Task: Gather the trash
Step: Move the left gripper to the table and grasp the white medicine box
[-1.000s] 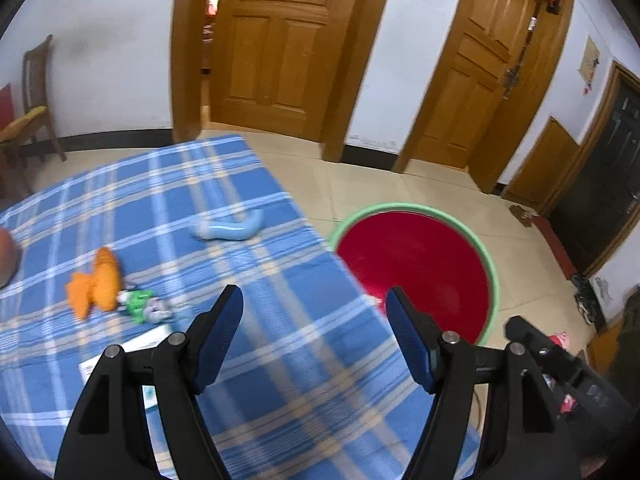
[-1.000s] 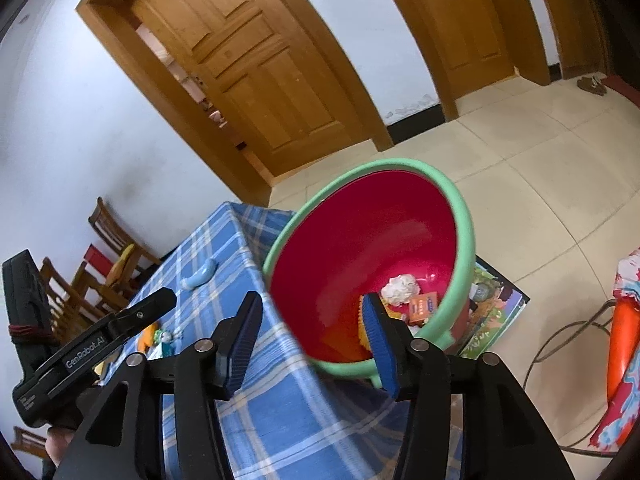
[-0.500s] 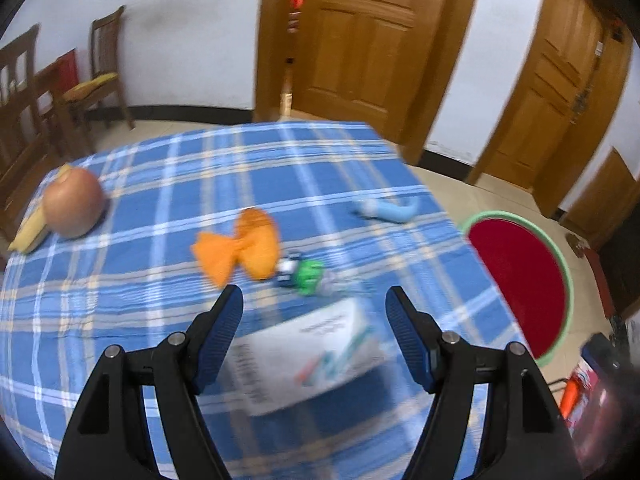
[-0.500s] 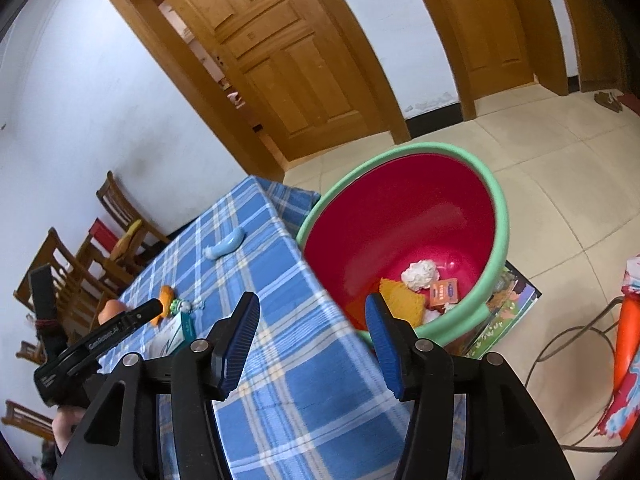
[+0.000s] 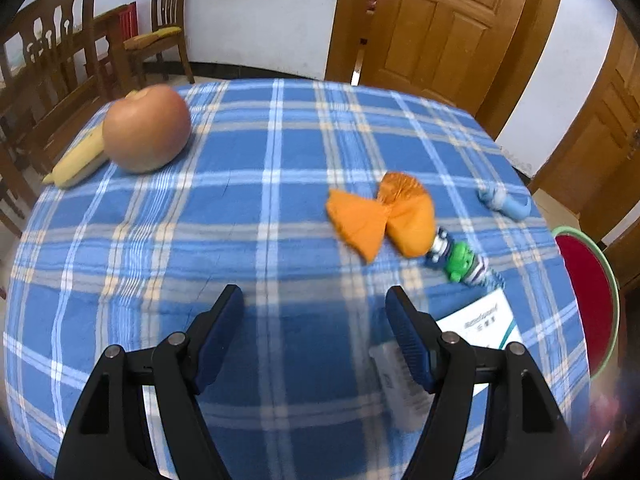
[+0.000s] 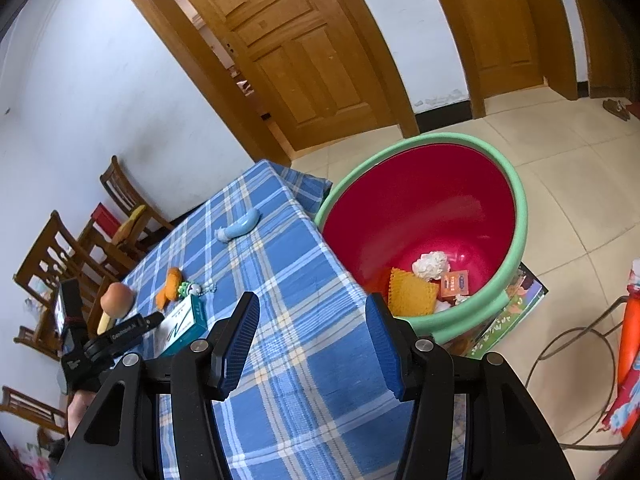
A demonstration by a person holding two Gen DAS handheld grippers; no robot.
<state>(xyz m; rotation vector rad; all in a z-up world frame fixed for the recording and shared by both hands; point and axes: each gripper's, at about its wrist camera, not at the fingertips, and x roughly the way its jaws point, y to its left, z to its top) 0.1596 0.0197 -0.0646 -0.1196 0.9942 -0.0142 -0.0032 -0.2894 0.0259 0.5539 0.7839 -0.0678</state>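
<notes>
The left gripper is hovering over a blue plaid tablecloth, its fingers spread apart and holding nothing. At its 1 o'clock, a crumpled orange wrapper is lying twisted like a bow, touching a small green and striped toy. A white and teal box is sitting at 3 o'clock. The right gripper is also gaping empty; at its 1 o'clock, a red bin with a green rim is holding discarded scraps.
</notes>
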